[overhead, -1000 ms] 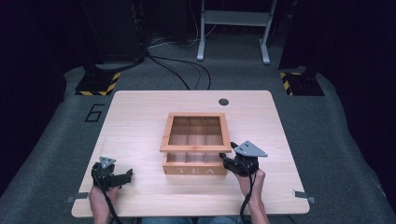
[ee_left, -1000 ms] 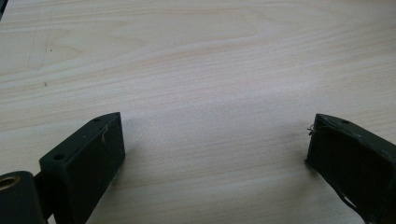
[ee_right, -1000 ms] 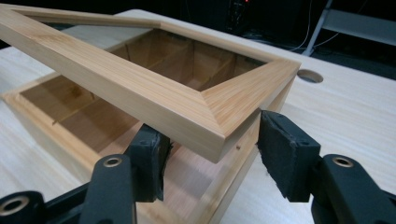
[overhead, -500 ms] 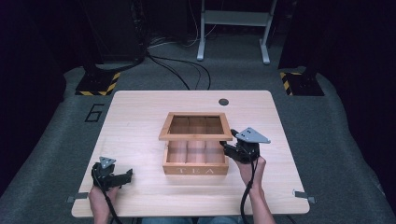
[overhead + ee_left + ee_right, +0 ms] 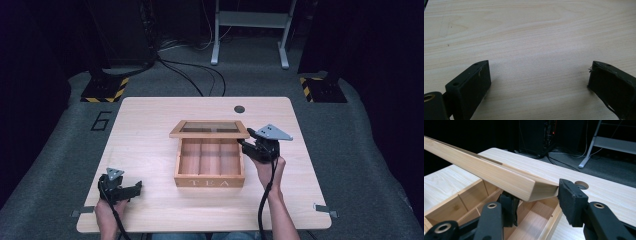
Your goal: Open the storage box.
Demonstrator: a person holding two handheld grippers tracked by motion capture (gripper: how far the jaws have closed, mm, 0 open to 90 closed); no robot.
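1. In the high view, my right hand [image 5: 269, 170] reaches from the bottom edge up along the right side of the tea box [image 5: 209, 169], and the right gripper [image 5: 245, 141] sits at the front right corner of the lid [image 5: 209, 129]. The lid is lifted and tilted over the back of the box, whose compartments are open to see. My left hand [image 5: 109, 212] rests low at the left front of the table [image 5: 150, 130], well apart from the box, with the left gripper [image 5: 135, 187] pointing to the right. A round hole [image 5: 239, 108] is in the table behind the box.

2. In the left gripper view, the jaws stand wide apart, with bare table wood [image 5: 531, 37] between them.

3. In the right gripper view, the jaws have just been closing and are clamped on the corner of the lid [image 5: 499, 177]: one pad under the lid, the other against its end. Below I see the box dividers [image 5: 464, 203]; behind are dark equipment and cables on the floor.
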